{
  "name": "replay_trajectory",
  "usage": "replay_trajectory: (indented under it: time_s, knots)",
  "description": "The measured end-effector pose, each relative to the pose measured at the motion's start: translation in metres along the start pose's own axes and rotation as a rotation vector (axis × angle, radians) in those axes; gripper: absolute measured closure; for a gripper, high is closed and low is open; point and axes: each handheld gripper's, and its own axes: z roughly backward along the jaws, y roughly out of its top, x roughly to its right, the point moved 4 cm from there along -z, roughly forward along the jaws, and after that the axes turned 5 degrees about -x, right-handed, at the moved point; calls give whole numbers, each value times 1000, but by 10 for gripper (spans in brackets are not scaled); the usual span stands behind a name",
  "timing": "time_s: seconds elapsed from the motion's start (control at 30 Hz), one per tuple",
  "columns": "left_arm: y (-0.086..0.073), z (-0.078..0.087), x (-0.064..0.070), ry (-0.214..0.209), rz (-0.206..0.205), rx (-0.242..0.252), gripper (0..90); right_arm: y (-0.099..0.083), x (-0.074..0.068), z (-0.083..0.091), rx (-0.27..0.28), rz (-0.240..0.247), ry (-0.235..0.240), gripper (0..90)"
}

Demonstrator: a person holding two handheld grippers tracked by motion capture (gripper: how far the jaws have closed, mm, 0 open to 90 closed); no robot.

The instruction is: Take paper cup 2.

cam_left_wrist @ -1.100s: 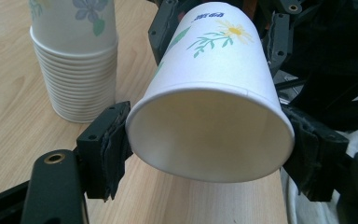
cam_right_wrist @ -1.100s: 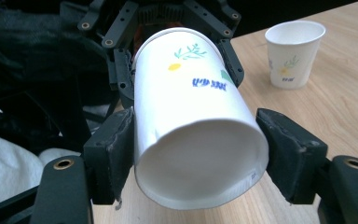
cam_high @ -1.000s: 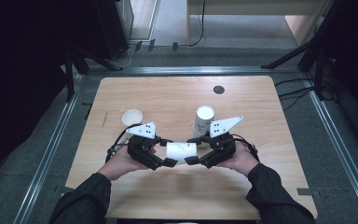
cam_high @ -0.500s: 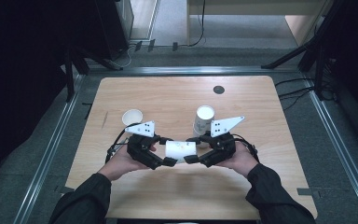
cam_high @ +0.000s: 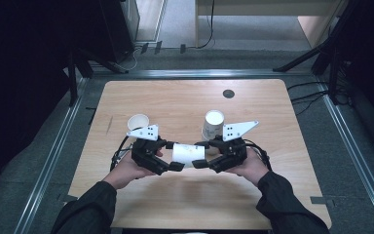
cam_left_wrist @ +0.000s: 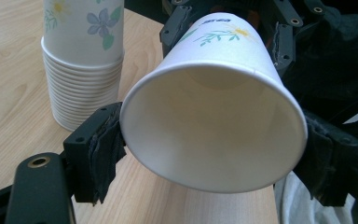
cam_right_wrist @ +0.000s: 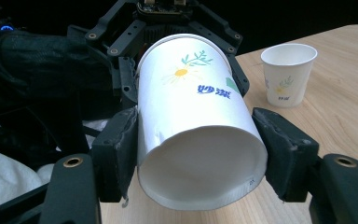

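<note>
Nothing is shifting since a second ago: both grippers are still holding one paper cup (cam_high: 188, 154) sideways between them, above the worktop's near middle.

Left gripper (cam_high: 168, 156) jaws are clamping the wide rolled rim, its padded black faces pressing the thin white wall; right gripper (cam_high: 200, 155) jaws are squeezing the narrower base end. The cup is showing a smooth tapered cone shape, printed with a yellow daisy, green sprigs and blue characters. On the pale wood-grain worktop (cam_high: 272, 107), a ribbed stack of cups (cam_high: 212, 124) is standing just beyond the right gripper, and a single upright cup (cam_high: 138, 123) is sitting nearer the left edge.
</note>
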Motion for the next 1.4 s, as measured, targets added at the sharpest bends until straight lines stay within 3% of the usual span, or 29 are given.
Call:
replay_trajectory:
  time_s: [0.3, 1.0, 1.4]
  knots:
    - [1, 3, 0, -13, 6, 31, 204, 1, 0, -1, 21, -4, 5, 354]
    - [2, 4, 1, 3, -17, 9, 238, -2, 2, -2, -6, -29, 18, 343]
    - [2, 5, 0, 12, -21, 0, 240, -4, 3, -4, -29, -19, 7, 336]
